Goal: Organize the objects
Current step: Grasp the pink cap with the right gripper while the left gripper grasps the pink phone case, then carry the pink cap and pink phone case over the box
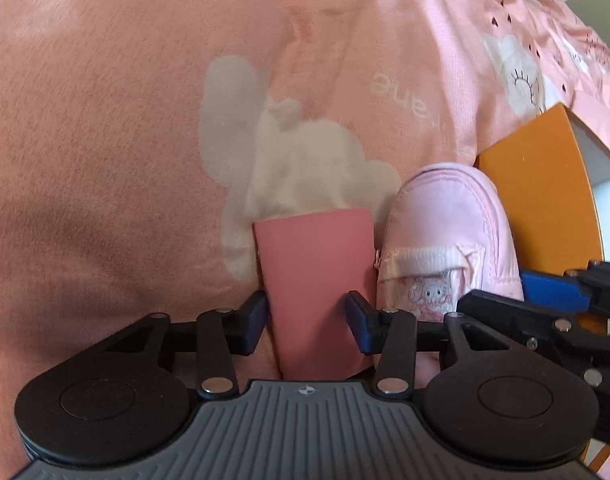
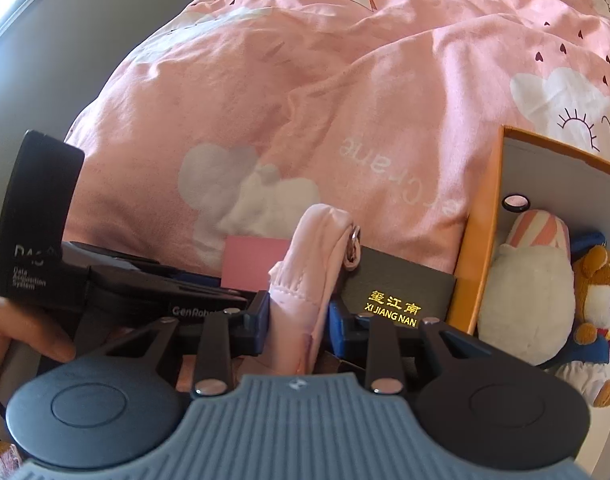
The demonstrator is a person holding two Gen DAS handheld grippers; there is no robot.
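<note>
Centrally in the left wrist view, the left hand-held gripper [image 1: 307, 316] is clamped on a pink card [image 1: 315, 280], low in the frame over the pink bedspread [image 1: 105, 120]. Just right of it, the right hand-held gripper [image 2: 297, 320] pinches a pale pink pouch [image 2: 313, 264]. An orange box [image 2: 477, 240] at the right edge holds plush toys [image 2: 537, 288].

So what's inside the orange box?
The orange box holds a white plush, a dog plush and a small ring; anything beneath them is hidden.
</note>
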